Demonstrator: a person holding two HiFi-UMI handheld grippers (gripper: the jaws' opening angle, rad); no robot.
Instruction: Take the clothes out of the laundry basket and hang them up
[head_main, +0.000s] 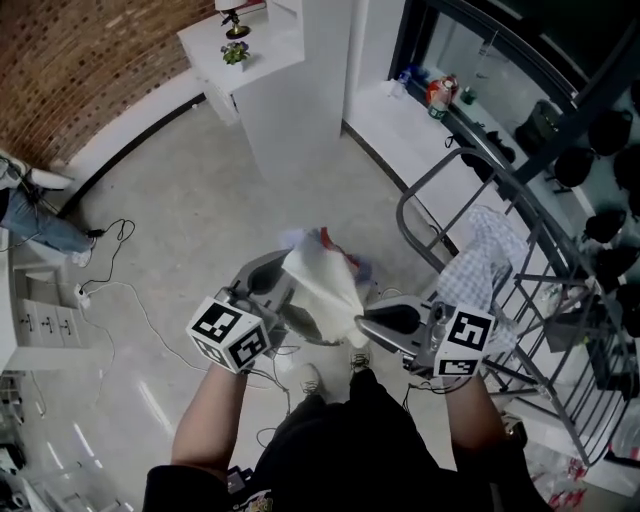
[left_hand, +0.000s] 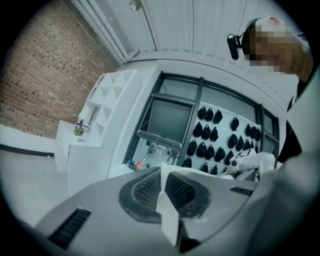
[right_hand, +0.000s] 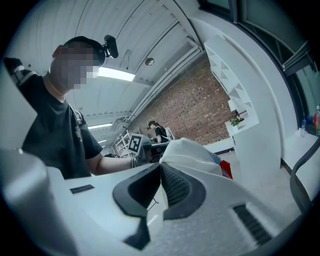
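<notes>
A white garment (head_main: 322, 285) is stretched between my two grippers above the floor, in front of my body. My left gripper (head_main: 285, 285) is shut on its upper left edge; in the left gripper view a fold of white cloth (left_hand: 169, 212) sticks out between the closed pads of the left gripper (left_hand: 162, 190). My right gripper (head_main: 362, 322) is shut on the lower right corner, and in the right gripper view the white cloth (right_hand: 192, 155) bulges past the closed right gripper (right_hand: 161, 185). Red and blue cloth (head_main: 335, 243) shows just beyond the garment. No basket can be made out.
A metal drying rack (head_main: 540, 300) stands at the right with a blue-checked garment (head_main: 485, 255) hung on it. A white shelf unit (head_main: 290, 90) with a small plant (head_main: 235, 55) stands ahead. Cables (head_main: 120, 290) lie on the floor at left, near a person's legs (head_main: 35, 225).
</notes>
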